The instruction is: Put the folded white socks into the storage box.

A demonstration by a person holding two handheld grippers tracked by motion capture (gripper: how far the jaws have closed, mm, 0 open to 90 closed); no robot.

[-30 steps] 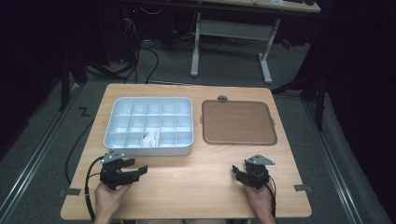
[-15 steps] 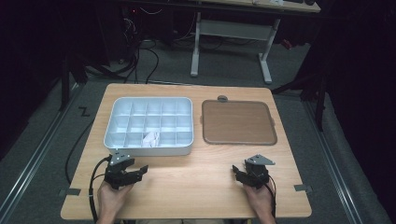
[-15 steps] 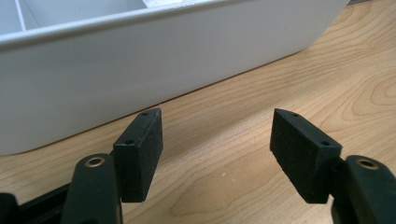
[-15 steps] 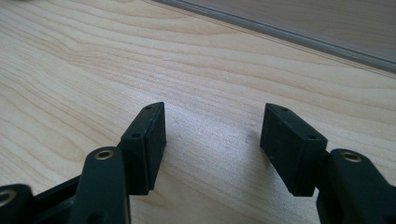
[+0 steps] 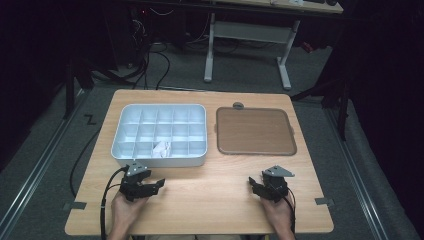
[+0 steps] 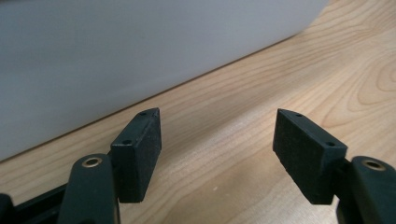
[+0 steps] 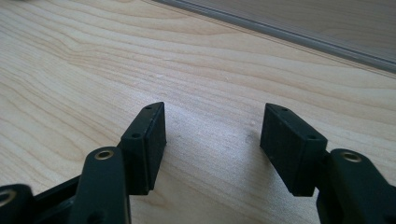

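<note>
A white compartment tray (image 5: pixel 122 131) sits on the left half of the wooden table (image 5: pixel 210 190), and a crumpled white item (image 5: pixel 162 148) lies in one of its front cells. To its right is a flat brown tray (image 5: pixel 255 131) with a grey rim. My left gripper (image 5: pixel 156 185) rests low on the table just in front of the white tray, open and holding nothing; the tray's wall (image 6: pixel 140 51) rises close beyond its jaws (image 6: pixel 217 149). My right gripper (image 5: pixel 254 185) rests in front of the brown tray, open and holding nothing (image 7: pixel 212 140); the tray's rim (image 7: pixel 289 35) lies ahead.
Bare wood lies between the two grippers along the table's front. Tape strips (image 5: pixel 75 205) mark the front corners. A small grey knob (image 5: pixel 238 105) sits behind the brown tray. Beyond the table stands a white desk frame (image 5: pixel 245 45) on a dark floor with cables.
</note>
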